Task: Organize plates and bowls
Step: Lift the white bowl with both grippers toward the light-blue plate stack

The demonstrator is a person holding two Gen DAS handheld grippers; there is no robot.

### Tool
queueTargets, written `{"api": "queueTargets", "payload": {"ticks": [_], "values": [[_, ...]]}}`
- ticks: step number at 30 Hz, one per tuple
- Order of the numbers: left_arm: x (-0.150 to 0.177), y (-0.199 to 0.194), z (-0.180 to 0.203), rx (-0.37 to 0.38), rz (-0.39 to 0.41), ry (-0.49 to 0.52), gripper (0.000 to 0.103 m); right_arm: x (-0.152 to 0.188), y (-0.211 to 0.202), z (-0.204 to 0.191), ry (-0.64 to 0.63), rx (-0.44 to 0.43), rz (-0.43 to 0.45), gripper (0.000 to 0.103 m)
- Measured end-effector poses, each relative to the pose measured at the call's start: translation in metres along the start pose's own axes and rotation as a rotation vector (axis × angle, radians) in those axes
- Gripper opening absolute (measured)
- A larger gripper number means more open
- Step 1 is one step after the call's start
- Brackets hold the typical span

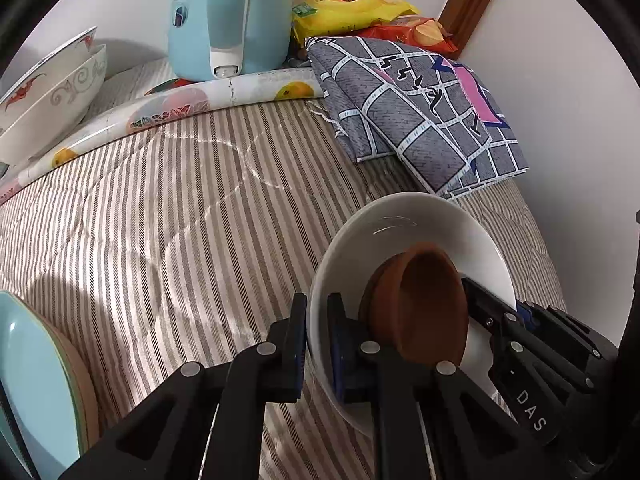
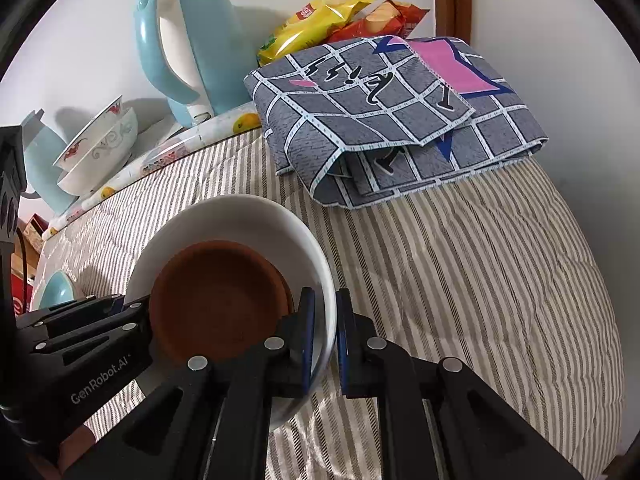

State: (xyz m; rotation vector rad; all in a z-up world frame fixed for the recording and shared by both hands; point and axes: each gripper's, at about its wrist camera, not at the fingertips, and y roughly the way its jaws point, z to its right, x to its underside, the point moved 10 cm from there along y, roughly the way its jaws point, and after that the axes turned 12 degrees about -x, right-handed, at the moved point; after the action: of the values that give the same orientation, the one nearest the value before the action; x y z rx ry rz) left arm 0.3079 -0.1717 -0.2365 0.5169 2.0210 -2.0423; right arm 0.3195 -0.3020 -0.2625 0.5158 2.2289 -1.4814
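Broadly, the striped quilted cloth surface [image 1: 168, 216] carries everything, with a stack of two patterned white porcelain bowls [image 1: 52, 92] far off at the back left beside a pale blue electric kettle [image 1: 228, 20]. Nearer, a wide white ceramic bowl [image 2: 240, 220] sits between both grippers, tilted, with a small brown clay saucer [image 2: 220, 300] nested inside. The left gripper [image 1: 318, 344] pinches the bowl's left rim, one finger inside and one outside; the right gripper [image 2: 324, 344] clamps the opposite rim likewise. The patterned stack lies forward and left of the held bowl, nearer the left gripper, so any carry there probably leads leftward.
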Motion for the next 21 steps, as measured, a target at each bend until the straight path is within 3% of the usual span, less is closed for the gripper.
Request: {"api": "queueTargets", "payload": {"ticks": [21], "values": [[0.031, -0.034, -0.014, -0.01, 0.007, -0.006, 0.009, 0.034, -0.029, -0.02, 0.03, -0.035, 0.011, 0.009]]}}
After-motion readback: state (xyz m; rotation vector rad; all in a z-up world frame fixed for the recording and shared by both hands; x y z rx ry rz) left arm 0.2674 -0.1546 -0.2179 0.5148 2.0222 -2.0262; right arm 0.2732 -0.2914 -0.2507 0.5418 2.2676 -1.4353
